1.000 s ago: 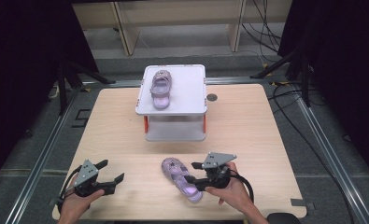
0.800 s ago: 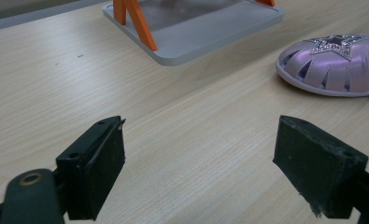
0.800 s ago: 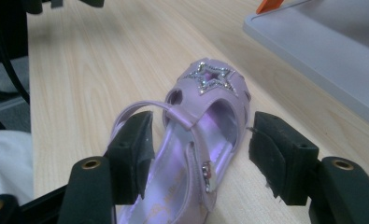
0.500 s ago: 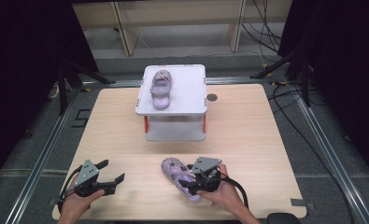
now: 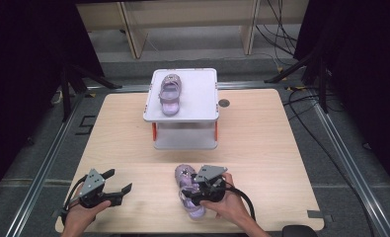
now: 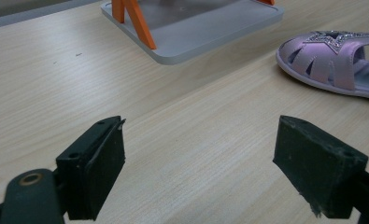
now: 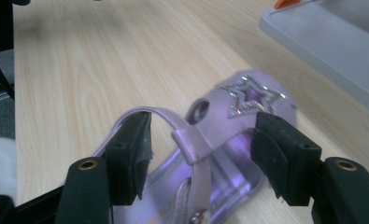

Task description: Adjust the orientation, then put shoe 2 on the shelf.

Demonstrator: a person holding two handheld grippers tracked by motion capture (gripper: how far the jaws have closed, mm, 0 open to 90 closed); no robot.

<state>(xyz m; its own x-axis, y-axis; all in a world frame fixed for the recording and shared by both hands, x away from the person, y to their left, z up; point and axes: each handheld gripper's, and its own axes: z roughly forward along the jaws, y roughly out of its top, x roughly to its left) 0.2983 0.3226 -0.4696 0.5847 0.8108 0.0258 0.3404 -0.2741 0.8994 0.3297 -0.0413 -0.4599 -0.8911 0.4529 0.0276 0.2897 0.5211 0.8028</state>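
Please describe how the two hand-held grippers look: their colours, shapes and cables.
Both the left gripper and the right gripper are black, each with a grey three-cornered plate on top and a black cable trailing behind. The jaws are flat black rectangular blocks. No sleeves can be seen on the forearms.

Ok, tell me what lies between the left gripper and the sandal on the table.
Nothing but bare wood: in the left gripper view, the open left gripper faces plain tabletop up to the purple sandal.
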